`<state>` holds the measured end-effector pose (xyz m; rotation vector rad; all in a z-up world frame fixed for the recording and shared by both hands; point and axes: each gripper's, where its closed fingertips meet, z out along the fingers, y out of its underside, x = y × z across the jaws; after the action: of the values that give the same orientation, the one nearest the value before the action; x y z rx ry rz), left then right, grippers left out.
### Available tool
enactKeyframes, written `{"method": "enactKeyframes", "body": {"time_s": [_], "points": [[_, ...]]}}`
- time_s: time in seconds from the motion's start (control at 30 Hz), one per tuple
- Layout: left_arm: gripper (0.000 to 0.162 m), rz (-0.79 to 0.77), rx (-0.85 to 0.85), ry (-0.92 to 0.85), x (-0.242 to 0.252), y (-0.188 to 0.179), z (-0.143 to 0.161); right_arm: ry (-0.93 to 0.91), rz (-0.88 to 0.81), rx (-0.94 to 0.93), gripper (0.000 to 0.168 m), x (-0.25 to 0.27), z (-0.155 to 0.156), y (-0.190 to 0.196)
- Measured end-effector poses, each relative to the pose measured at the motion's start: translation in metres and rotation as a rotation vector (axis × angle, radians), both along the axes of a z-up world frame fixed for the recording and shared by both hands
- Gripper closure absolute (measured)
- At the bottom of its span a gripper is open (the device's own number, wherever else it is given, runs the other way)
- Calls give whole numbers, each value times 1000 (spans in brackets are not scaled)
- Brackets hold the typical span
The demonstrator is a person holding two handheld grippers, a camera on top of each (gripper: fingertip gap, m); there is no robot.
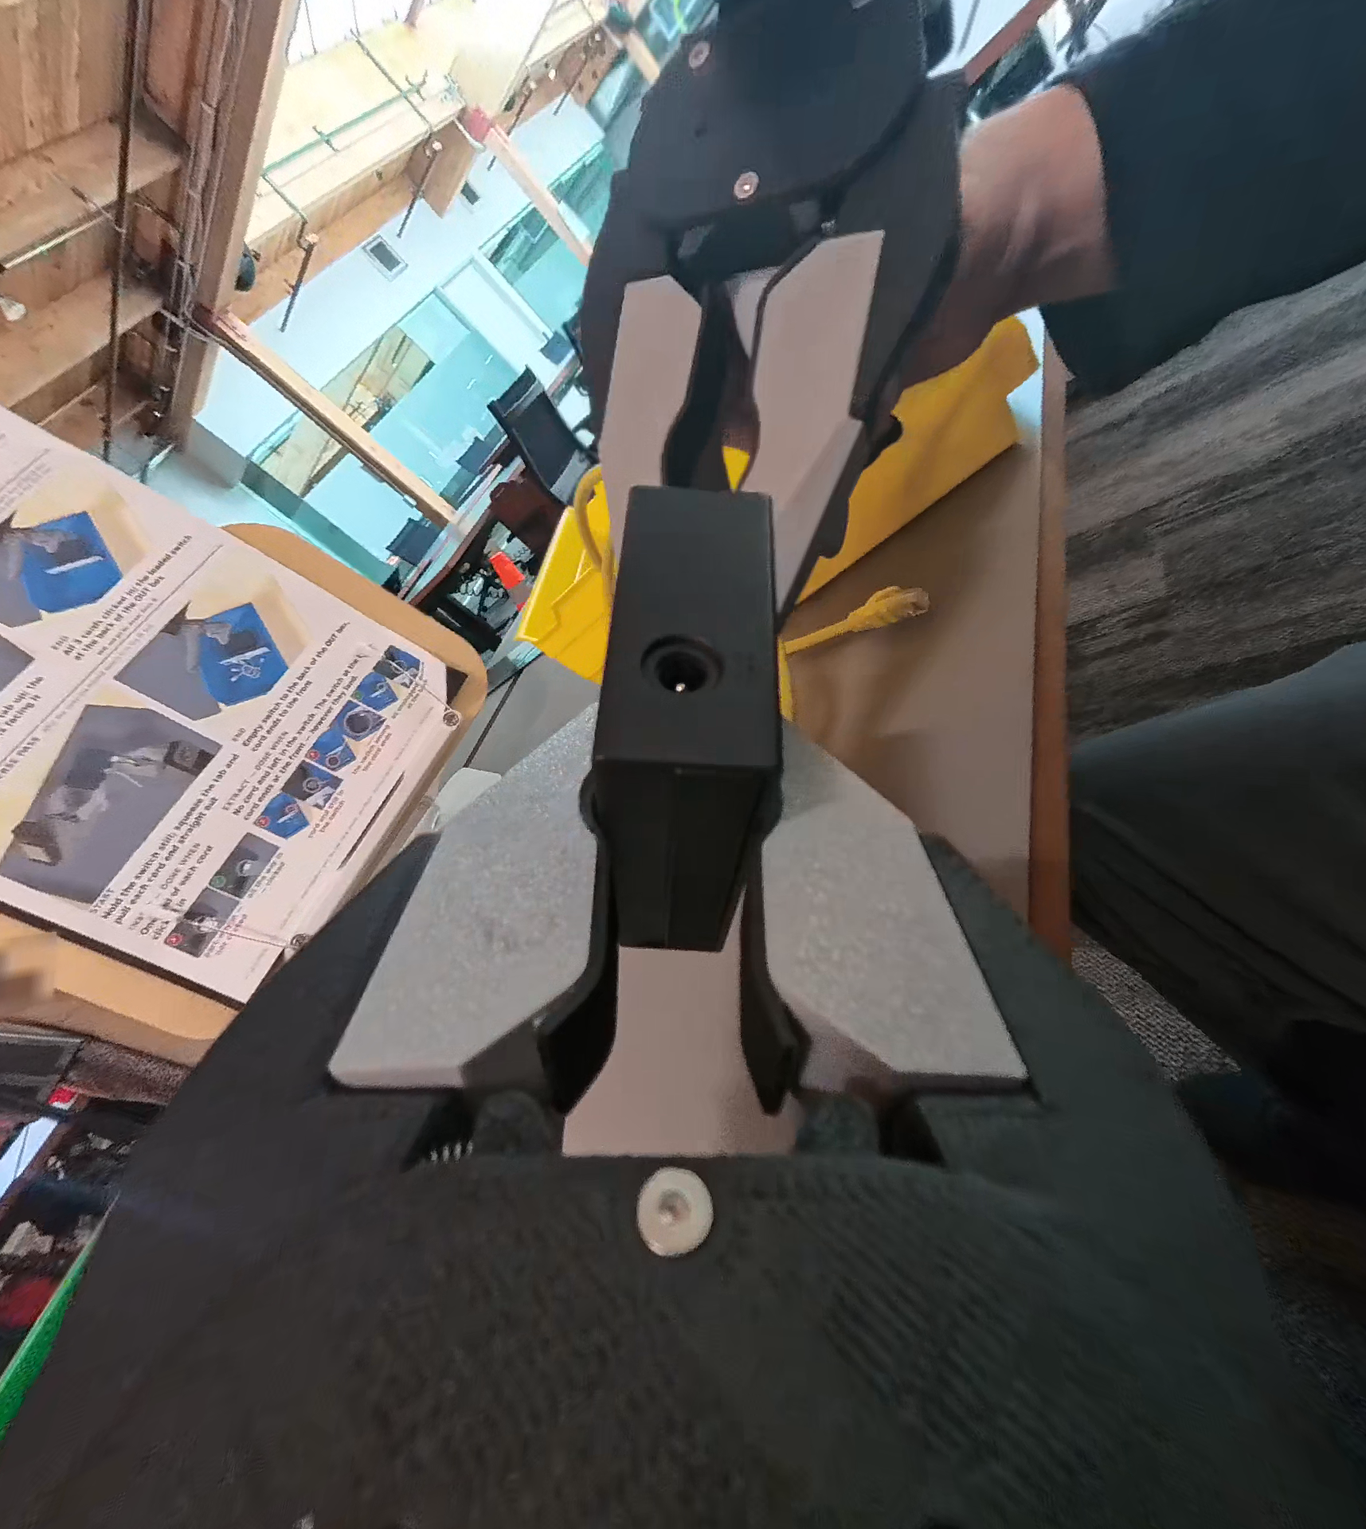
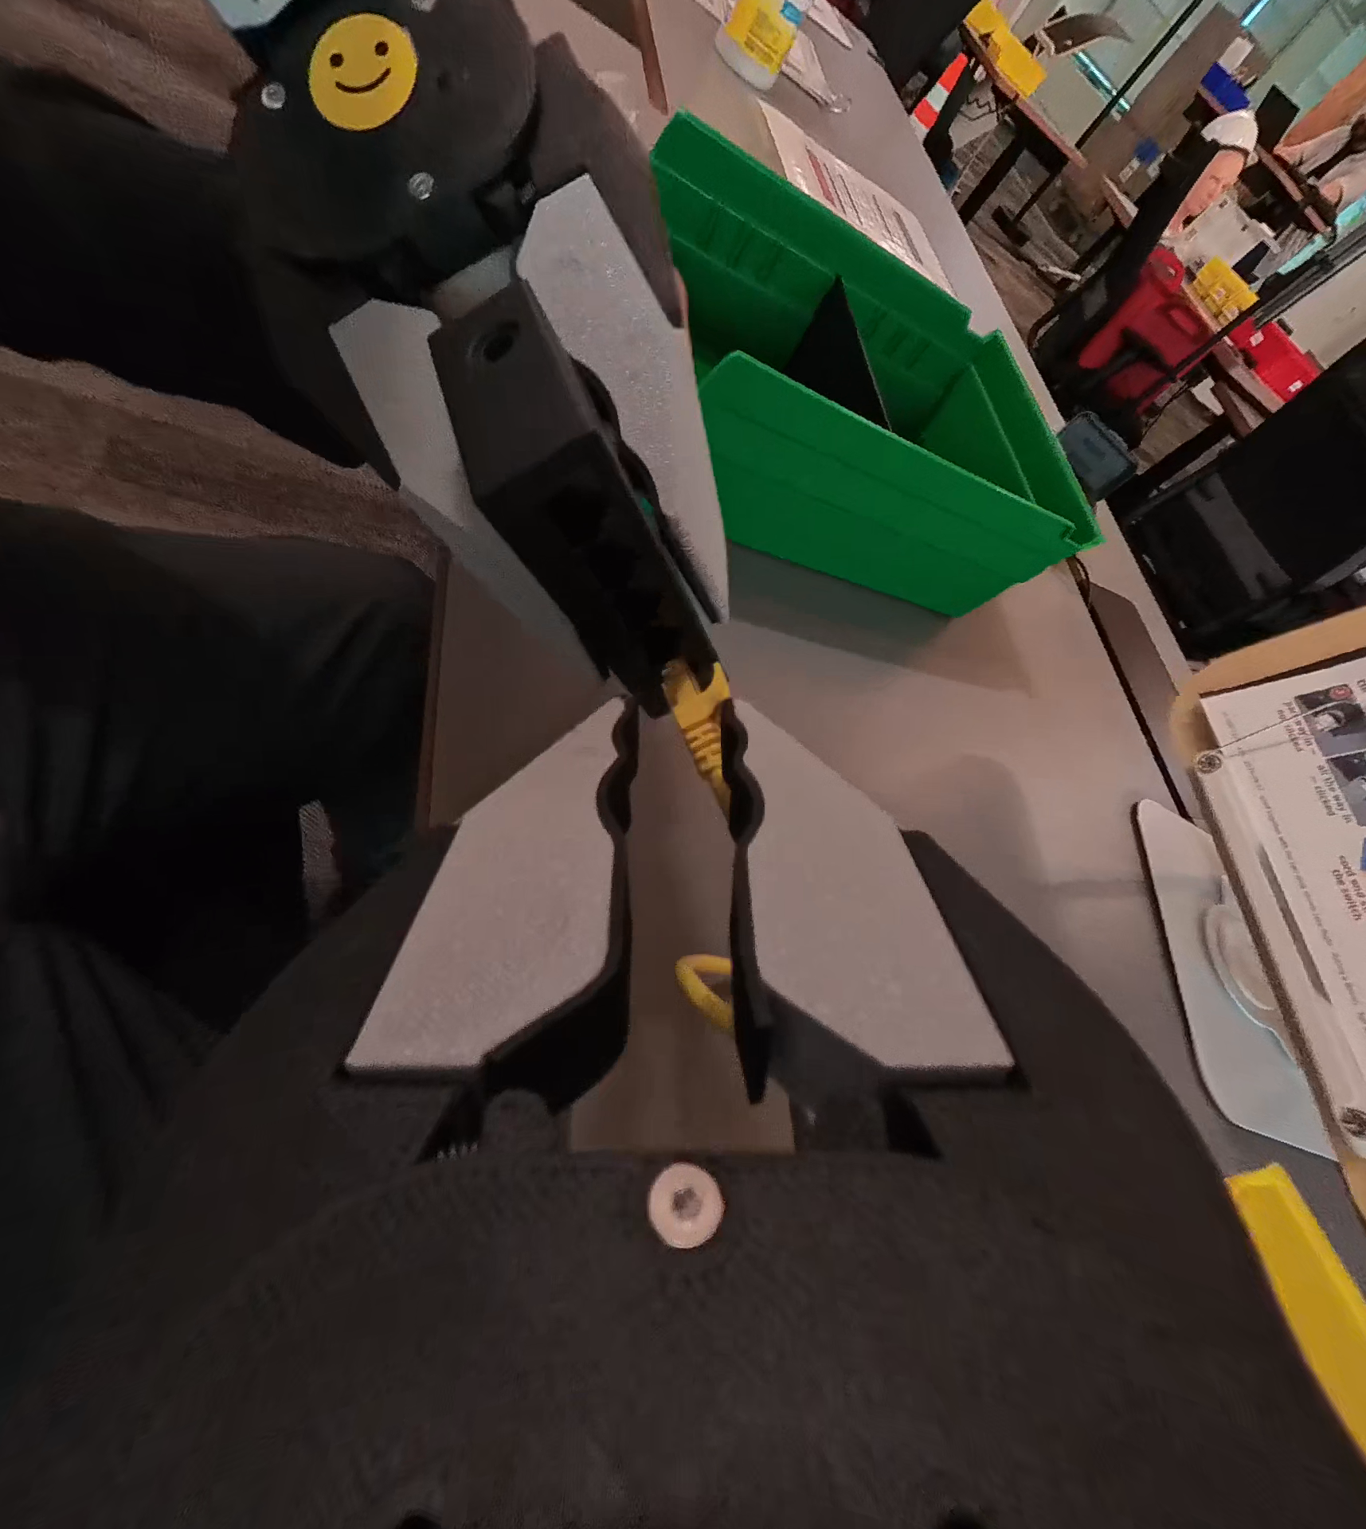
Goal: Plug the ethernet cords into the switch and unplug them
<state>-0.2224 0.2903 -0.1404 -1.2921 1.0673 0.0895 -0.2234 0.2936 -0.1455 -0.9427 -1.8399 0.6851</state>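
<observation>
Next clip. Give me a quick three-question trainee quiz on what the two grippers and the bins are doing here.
1. True or false: the left gripper is shut on the black switch.
2. What does the right gripper hold? A) yellow cord plug B) green bin C) nothing
3. Fill in: a second cord end lies loose on the table beside the ____ bin.

Key: 1 true; 2 A; 3 yellow.

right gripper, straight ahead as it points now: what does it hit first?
Probably the switch, held in the left gripper. The right gripper already pinches the yellow plug at its port face, though whether the plug is seated is unclear.
</observation>
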Motion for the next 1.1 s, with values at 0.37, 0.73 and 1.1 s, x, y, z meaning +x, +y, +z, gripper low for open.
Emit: {"method": "enactKeyframes", "body": {"time_s": [0.37,0.73,1.1], "points": [[135,-26,28,4,1,-5,4,-46,-34,266,156,-3,4,-4],[136,-37,53,14,4,-7,5,-7,-22,423,157,-7,5,-6],[135,-69,34,-7,-1,-6,-1,-81,36,531,158,-15,-5,-5]]}}
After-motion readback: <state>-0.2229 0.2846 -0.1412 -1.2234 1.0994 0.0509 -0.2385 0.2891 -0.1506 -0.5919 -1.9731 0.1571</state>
